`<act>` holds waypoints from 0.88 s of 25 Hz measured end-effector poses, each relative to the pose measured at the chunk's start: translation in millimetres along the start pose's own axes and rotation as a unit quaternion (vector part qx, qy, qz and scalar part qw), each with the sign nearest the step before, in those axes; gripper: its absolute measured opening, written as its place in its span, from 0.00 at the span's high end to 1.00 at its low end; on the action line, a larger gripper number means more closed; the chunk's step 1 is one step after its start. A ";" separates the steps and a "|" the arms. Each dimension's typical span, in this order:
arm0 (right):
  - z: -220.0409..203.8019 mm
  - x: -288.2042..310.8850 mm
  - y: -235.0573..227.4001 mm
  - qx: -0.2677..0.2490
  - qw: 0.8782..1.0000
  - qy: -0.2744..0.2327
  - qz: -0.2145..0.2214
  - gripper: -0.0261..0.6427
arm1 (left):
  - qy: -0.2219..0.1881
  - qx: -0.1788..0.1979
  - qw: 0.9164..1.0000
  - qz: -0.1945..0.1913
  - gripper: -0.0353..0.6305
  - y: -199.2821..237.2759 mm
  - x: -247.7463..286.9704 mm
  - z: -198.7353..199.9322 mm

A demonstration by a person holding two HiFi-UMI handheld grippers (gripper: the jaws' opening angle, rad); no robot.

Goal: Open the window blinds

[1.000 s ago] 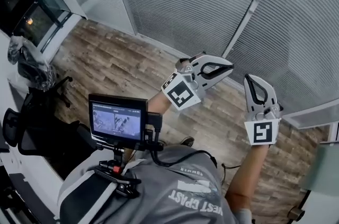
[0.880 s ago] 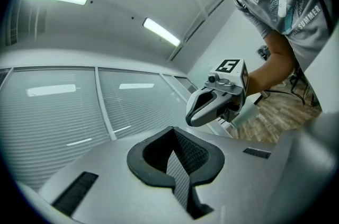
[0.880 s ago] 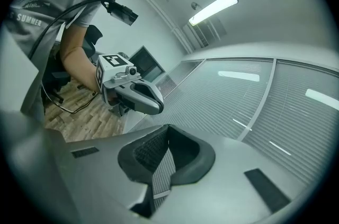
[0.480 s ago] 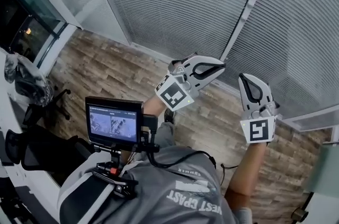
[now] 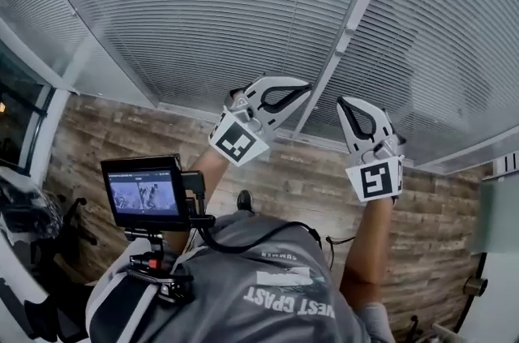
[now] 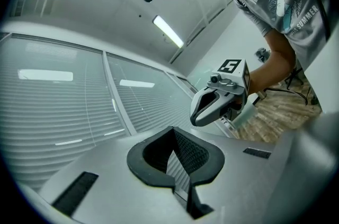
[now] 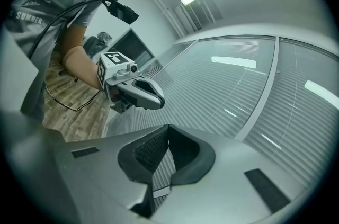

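Observation:
Closed white slatted blinds (image 5: 211, 17) cover the tall windows ahead, split by a white mullion (image 5: 350, 23). My left gripper (image 5: 305, 87) is raised in front of them, shut and empty, its tip just left of the mullion's foot. My right gripper (image 5: 341, 101) is beside it, also shut with nothing held. Neither touches the blinds. In the left gripper view the shut left gripper (image 6: 172, 132) points at the blinds (image 6: 58, 106), with the right gripper (image 6: 196, 117) alongside. In the right gripper view the right gripper (image 7: 168, 127) faces the blinds (image 7: 238, 90), next to the left gripper (image 7: 159, 102).
A strip of wood-look floor (image 5: 276, 179) lies between me and the window sill. A small monitor (image 5: 144, 194) on a chest rig sits at lower left. A dark office chair (image 5: 24, 212) and a dark side window (image 5: 16, 114) are at far left.
Both grippers and I have moved towards the blinds, which now fill more of the head view. The floor strip has narrowed. Both grippers stay shut.

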State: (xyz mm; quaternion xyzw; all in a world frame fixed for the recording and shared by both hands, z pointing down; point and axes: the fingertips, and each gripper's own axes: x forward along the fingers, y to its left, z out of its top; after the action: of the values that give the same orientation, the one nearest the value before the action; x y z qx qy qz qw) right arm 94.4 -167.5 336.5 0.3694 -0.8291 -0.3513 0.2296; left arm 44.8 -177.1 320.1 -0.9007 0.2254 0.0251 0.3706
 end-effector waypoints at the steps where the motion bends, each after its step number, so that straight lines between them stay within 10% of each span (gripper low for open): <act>1: -4.3 15.2 -2.3 0.000 1.000 0.005 -0.002 0.96 | -0.002 0.001 1.000 -0.003 0.95 11.1 0.3 -11.8; 13: -115.5 165.5 -70.1 0.034 0.991 0.122 -0.047 0.96 | -0.001 -0.039 0.999 -0.028 0.95 99.7 29.6 -144.1; 22: -229.0 186.0 -128.4 -0.017 0.939 0.289 -0.184 0.95 | 0.019 -0.036 0.999 -0.017 0.95 113.8 40.9 -168.2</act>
State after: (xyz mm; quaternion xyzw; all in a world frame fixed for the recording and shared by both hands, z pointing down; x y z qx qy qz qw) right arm 183.3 -467.6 410.9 0.5969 -0.6390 -0.2793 0.3967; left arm 12.7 -378.2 358.5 -0.9173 0.2164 0.0100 0.3340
